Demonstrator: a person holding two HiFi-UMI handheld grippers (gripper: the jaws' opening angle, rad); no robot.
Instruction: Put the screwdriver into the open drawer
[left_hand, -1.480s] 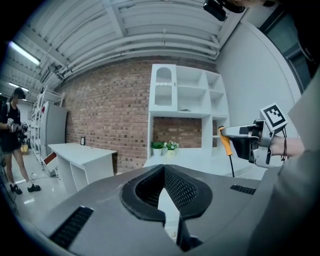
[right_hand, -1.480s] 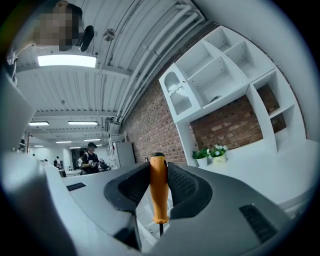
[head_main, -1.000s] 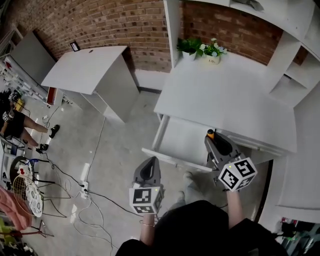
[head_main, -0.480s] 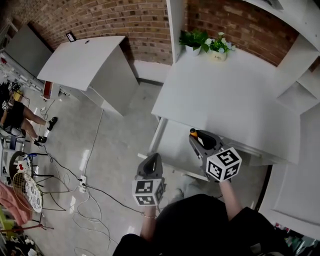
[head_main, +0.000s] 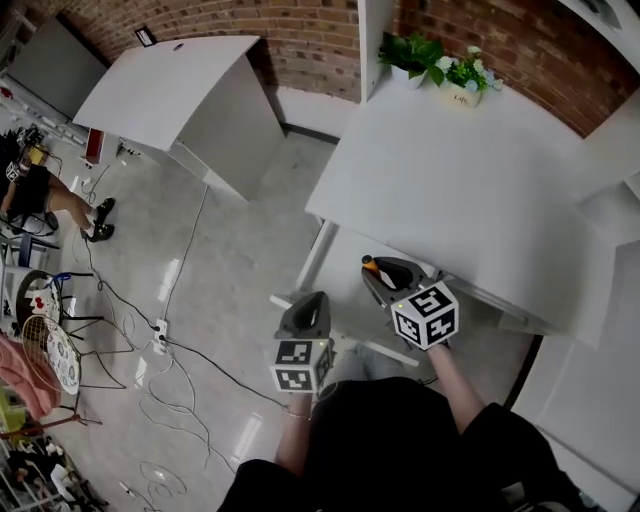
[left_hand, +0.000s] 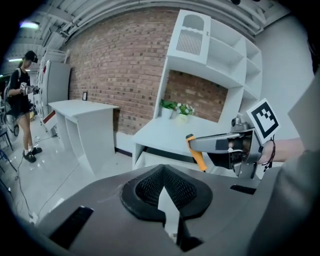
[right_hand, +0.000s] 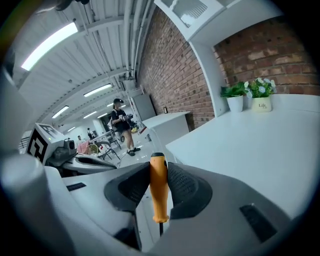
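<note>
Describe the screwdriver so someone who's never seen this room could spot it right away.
Find the white desk against the brick wall, with its drawer pulled open underneath. Just over that drawer, the right tongs clamp the screwdriver by its handle. It is the only orange thing there, amid white and grey.

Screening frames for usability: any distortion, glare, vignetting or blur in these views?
Head view: evenly lit, wide-angle bends the edges of the white desk. Left gripper view: dark vignetted corners, left gripper fills the lower half. Right gripper view: ceiling light glares; screwdriver in focus.
</note>
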